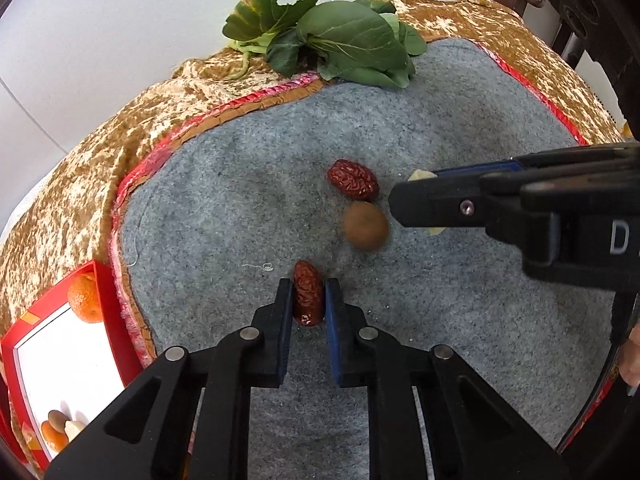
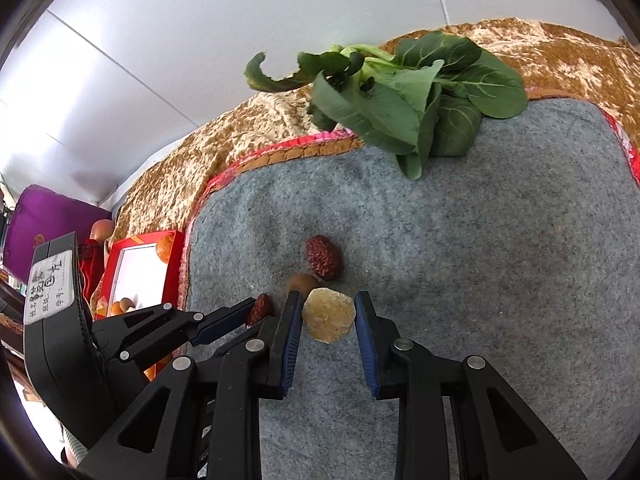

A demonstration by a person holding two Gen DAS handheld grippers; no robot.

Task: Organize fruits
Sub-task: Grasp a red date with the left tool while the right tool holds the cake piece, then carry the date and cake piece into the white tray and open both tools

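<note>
From the left wrist view, the left gripper (image 1: 308, 300) has its two blue pads pressed on the sides of a wrinkly red date (image 1: 308, 294). It is pinching the date, which lies low on the gray mat (image 1: 240, 200). A second red date (image 1: 353, 180) sits farther up the mat, and a round brown fruit (image 1: 366, 226) touches it. The right gripper (image 1: 416, 204) reaches in from the right side, and only pale bits of a yellow piece peek out around its black tip. Green leaves (image 1: 340, 40) lie at the far edge of the mat. A red box (image 1: 104, 292) at the left holds an orange (image 1: 85, 298).

From the right wrist view, the right gripper (image 2: 328, 316) has a lumpy yellow slice (image 2: 329, 314) between its pads. The left pad touches the slice, but I cannot tell if the right pad does. The brown fruit (image 2: 302, 282) and the loose date (image 2: 323, 262) sit just past it. The left gripper (image 2: 256, 312) comes in from the left with its date (image 2: 260, 309) at its tip. The leaves (image 2: 412, 100) lie far back.
</note>
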